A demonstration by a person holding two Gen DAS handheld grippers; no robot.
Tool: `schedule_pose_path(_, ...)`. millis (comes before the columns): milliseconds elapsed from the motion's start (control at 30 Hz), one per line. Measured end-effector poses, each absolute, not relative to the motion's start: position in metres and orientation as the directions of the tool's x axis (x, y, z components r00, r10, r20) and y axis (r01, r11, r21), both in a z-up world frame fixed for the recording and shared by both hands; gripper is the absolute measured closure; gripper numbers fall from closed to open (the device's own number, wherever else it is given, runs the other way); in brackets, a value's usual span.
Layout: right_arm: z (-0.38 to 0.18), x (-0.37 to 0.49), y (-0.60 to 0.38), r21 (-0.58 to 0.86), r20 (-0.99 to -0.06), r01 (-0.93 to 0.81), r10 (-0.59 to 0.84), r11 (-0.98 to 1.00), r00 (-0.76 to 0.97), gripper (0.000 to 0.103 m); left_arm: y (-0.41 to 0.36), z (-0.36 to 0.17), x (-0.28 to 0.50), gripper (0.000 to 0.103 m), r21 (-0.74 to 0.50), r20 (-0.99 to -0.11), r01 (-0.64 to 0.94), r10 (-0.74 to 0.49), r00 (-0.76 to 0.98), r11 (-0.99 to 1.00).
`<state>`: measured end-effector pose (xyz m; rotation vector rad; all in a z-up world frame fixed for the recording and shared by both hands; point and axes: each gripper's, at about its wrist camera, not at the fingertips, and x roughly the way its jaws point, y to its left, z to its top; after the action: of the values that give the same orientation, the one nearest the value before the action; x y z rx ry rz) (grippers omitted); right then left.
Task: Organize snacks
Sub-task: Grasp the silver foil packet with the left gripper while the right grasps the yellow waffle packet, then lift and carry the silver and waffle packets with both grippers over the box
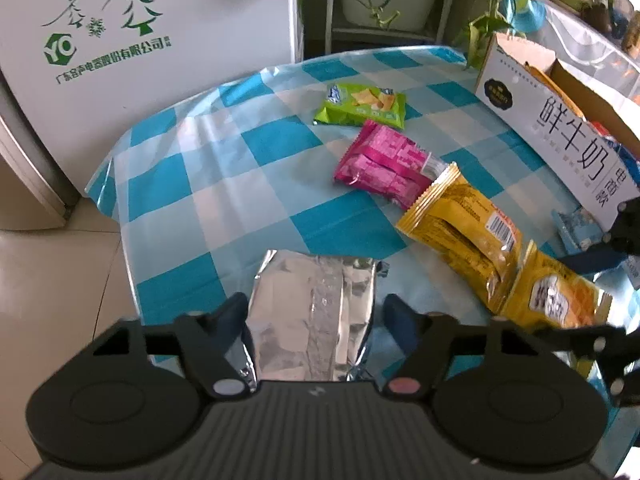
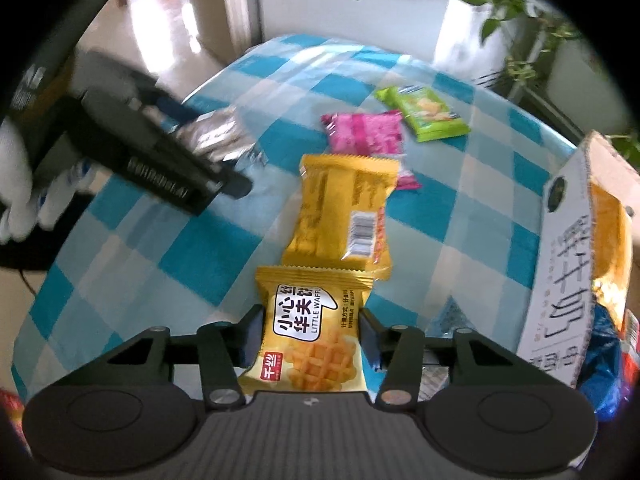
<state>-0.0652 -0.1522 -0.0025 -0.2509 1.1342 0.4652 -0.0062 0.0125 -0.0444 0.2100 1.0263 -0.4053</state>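
Soft daylight fills both views, with pale glare on the glossy checked tablecloth [image 1: 224, 184] and bright sheen on the silver foil packet [image 1: 312, 316]. Both fisheye pictures bend strongly toward their edges. The right wrist view has dark vignetted corners, and the left tongs [image 2: 224, 168] there are smeared by motion blur.

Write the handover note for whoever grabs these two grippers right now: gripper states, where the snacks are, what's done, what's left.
Right gripper: shut on the waffle pack.
Left gripper: astride the silver pack; whether the pads press on it is unclear.
On the checked tablecloth: second yellow pack, pink pack, green pack.
Milk carton box at the table's right already holds some packs.
Done: some snacks boxed. Left: probably box the two packs at the grippers, then the other three.
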Motion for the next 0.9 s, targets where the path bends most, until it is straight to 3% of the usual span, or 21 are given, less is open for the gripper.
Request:
schedule_pose_path(67,0.003,-0.063,-0.156,0.054,-0.904,-0.452,0.236,0.890,0.357,0.047,0.014,-0.043,-0.009,0.042,-0.029,-0.859,0.411,-0.233,0.456,0.911)
schedule_pose_path(900,0.034,-0.078,-0.171,0.139,-0.841,-0.189,0.217,0.972,0.495,0.047,0.027,-0.020,-0.052,0.043,-0.144,-0.799,0.266,-0.271,0.538,0.953)
